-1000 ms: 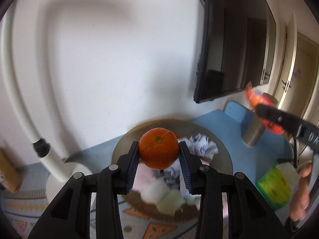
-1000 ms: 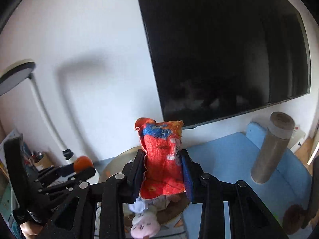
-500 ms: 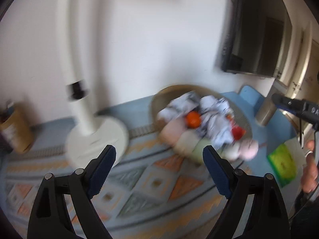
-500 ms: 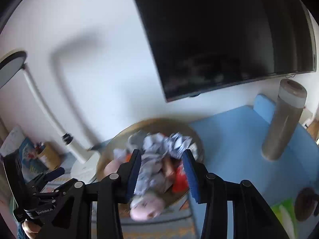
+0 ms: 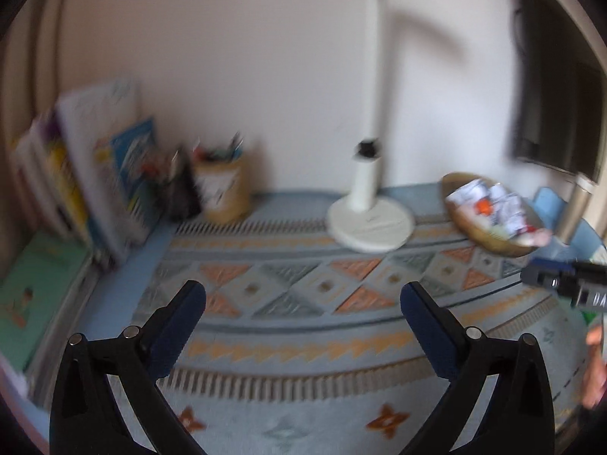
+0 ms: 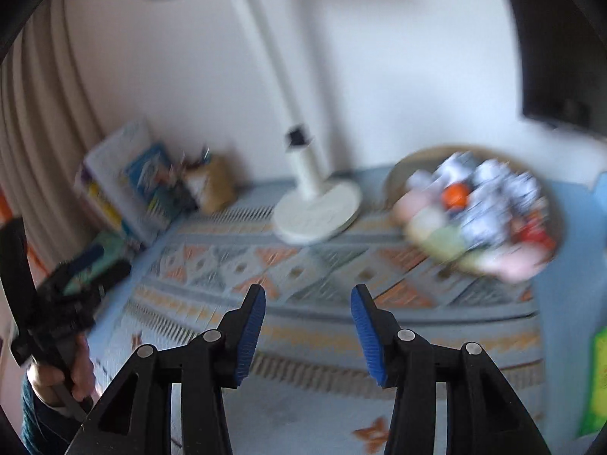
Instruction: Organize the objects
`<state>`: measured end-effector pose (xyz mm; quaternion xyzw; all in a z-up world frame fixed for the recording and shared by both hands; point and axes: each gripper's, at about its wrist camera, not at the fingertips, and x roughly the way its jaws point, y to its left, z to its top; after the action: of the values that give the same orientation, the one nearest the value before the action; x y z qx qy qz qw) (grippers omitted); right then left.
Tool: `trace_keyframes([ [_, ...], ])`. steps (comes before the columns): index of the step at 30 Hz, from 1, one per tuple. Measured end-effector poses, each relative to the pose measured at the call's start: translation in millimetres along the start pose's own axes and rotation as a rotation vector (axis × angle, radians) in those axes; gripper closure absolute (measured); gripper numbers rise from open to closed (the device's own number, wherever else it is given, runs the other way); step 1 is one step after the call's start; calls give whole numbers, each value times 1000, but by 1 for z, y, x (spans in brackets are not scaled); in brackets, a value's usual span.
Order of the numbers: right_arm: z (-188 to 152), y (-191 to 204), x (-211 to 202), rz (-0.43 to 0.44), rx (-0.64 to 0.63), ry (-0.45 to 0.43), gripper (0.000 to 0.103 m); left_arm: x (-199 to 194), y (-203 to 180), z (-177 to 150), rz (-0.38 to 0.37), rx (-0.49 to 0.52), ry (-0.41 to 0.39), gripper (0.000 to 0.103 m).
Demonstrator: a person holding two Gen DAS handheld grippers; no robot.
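Resting in the basket, both grippers empty

Sitting at the back right of the bench, the shallow woven basket point(image 6: 394, 174) holds the gathered objects. An orange point(image 6: 455, 195) lies near the middle of the heap, touching crumpled white-and-dark patterned cloth point(image 6: 497, 204) on its right. Pale pink and pale green soft items point(image 6: 436, 233) lie along the near edge, and a red piece point(image 6: 533, 235) shows at the right side. Motion blur hides finer detail.

From the left wrist view the same basket point(image 5: 481, 235) sits far right, the orange point(image 5: 483, 206) a small spot among the cloth.

Left gripper point(image 5: 303, 299): jaws wide apart, nothing between them, held over the patterned mat point(image 5: 303, 345). Right gripper point(image 6: 308, 303): jaws apart, nothing between them, also over the mat point(image 6: 303, 326), well short of the basket.

White desk lamp point(image 6: 315, 212) stands just left of the basket, its round base on the mat's far edge. Further left, against the wall, a brown pen holder point(image 5: 224, 193) stands beside leaning books point(image 5: 114, 174). A dark screen point(image 5: 557, 113) hangs on the wall at right. A green item point(image 6: 599, 383) lies at the bench's right edge, partly cut off.
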<state>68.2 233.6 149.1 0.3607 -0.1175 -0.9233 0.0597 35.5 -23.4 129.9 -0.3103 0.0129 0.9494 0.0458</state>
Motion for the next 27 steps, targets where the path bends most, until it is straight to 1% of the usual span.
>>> trace_keyframes([
  [2,-14,11,24,-34,2,44,57,16,11,-16,1,-39,23,0],
  [3,-21,15,35,-63,4,62,56,24,11,-24,21,-41,28,0],
  [4,-28,18,50,-95,4,85,53,32,9,-30,37,-35,44,1],
  [5,-34,20,63,-129,3,109,51,46,6,-38,37,-13,81,1],
  [7,-45,23,92,-192,-7,168,50,69,-1,-49,36,22,144,1],
  [9,-52,19,111,-216,2,216,50,89,0,-57,75,16,192,1],
  [10,-55,16,118,-224,11,227,50,94,1,-60,79,2,203,1],
  [11,-56,15,122,-233,16,224,47,99,2,-62,79,-13,222,1],
  [12,-56,16,122,-249,2,205,42,106,3,-63,91,-24,270,1],
  [13,-55,15,125,-270,-9,205,33,111,3,-64,100,-23,298,0],
  [14,-57,15,127,-285,-14,209,22,114,5,-67,99,-25,320,0],
  [15,-58,13,129,-287,-17,217,17,115,10,-68,73,-61,324,0],
  [16,-60,15,130,-262,-39,206,5,115,12,-69,70,-72,322,0],
  [17,-60,18,130,-254,-65,215,0,115,13,-70,77,-76,323,0],
  [18,-62,23,135,-274,-106,238,0,114,14,-70,81,-80,321,0],
  [20,-61,26,134,-288,-111,219,0,112,13,-72,86,-81,319,0],
  [21,-62,24,134,-277,-93,205,0,113,14,-71,85,-81,319,0],
  [22,-63,23,132,-273,-101,197,0,112,14,-71,85,-81,319,0],
  [25,-68,24,125,-258,-122,204,0,113,14,-71,85,-81,319,0],
  [26,-72,24,122,-258,-123,186,0,113,14,-71,85,-82,318,0],
  [27,-72,24,123,-259,-122,191,0,113,14,-71,86,-82,318,0],
])
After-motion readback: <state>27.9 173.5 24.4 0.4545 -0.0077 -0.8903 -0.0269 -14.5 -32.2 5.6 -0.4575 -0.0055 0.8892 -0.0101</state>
